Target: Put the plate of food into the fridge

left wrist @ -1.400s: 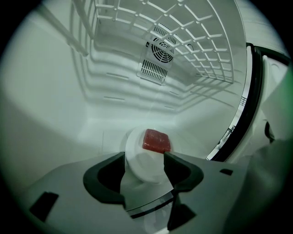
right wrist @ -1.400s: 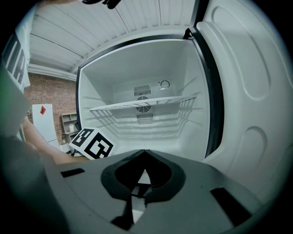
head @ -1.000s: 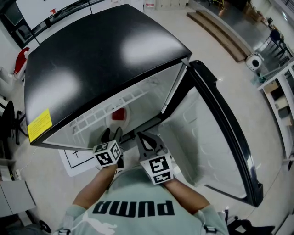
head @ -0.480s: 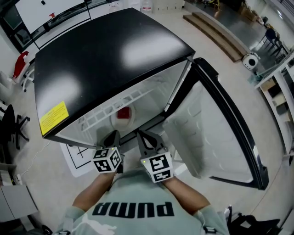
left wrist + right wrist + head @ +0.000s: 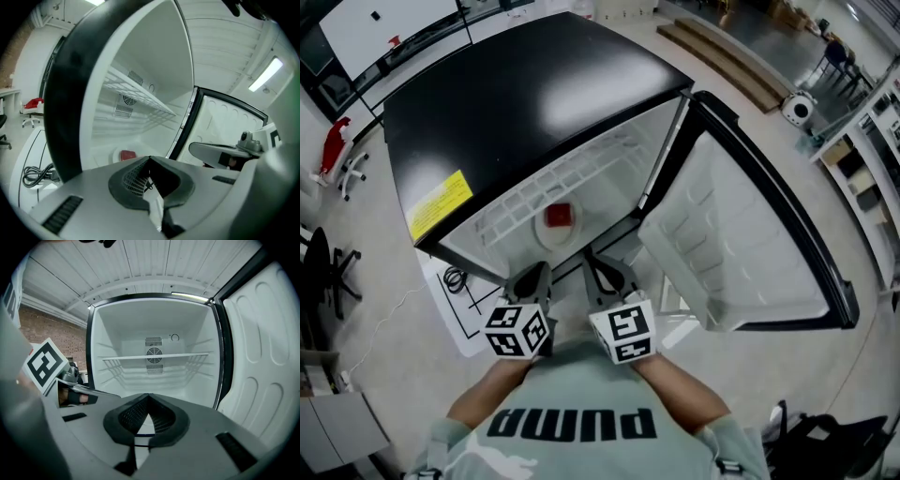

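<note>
A white plate (image 5: 546, 234) with a red piece of food (image 5: 558, 216) lies on the floor of the open fridge (image 5: 534, 103), below the wire shelf (image 5: 553, 187). In the left gripper view the plate (image 5: 116, 154) and food (image 5: 127, 154) show just beyond my left gripper (image 5: 149, 159). Both grippers are outside the fridge, close to my body. My left gripper (image 5: 534, 277) is shut and holds nothing. Beside it my right gripper (image 5: 602, 274) is shut too, its tips (image 5: 148, 396) meeting in front of the fridge's inside. Neither touches the plate.
The fridge door (image 5: 741, 244) stands wide open to the right. A white floor mat (image 5: 455, 314) with a black cable (image 5: 455, 278) lies left of the fridge. A red and white chair (image 5: 333, 150) stands at the far left.
Both grippers have drawn back from the fridge opening toward my body. The left gripper's fingers, apart near the plate before, now meet. The plate stays inside.
</note>
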`<state>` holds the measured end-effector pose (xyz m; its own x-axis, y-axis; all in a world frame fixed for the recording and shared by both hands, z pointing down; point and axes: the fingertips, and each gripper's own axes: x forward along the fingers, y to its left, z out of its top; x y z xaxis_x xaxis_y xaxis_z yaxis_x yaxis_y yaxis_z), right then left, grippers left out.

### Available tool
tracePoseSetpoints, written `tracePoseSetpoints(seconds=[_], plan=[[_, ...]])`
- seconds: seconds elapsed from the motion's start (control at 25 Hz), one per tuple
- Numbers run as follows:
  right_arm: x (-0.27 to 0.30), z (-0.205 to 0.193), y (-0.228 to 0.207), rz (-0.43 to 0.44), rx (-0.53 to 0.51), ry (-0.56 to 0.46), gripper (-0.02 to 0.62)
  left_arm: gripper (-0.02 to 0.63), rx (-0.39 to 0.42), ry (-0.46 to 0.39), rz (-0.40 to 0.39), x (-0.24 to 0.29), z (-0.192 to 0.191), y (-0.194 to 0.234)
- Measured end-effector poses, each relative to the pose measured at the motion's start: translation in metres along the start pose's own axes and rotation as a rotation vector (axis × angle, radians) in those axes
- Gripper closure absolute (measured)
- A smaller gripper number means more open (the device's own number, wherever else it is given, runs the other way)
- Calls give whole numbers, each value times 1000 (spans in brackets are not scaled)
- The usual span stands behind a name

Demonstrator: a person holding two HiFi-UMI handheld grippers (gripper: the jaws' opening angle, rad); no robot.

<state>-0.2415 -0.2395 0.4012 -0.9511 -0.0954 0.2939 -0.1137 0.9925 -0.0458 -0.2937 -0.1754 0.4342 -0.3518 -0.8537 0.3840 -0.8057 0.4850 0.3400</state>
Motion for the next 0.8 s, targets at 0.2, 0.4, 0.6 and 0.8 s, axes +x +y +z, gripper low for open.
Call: tracePoseSetpoints(seconds=[0.2,0.4,0.6,0.8], plan=[[-16,-4,18,-45,5,2,591,601,58,-9,-65,-23,2,-14],[-32,-5,33,-87,1,9,591,601,82,-7,-125,-44,-3,-26],[-45,-7,46,-120,-13,21,591,600,103,-13,-149,-61,-10,-29],[-53,-9,52,-135,-23,32,591,600,112,-39,-162,-72,-9,-33]])
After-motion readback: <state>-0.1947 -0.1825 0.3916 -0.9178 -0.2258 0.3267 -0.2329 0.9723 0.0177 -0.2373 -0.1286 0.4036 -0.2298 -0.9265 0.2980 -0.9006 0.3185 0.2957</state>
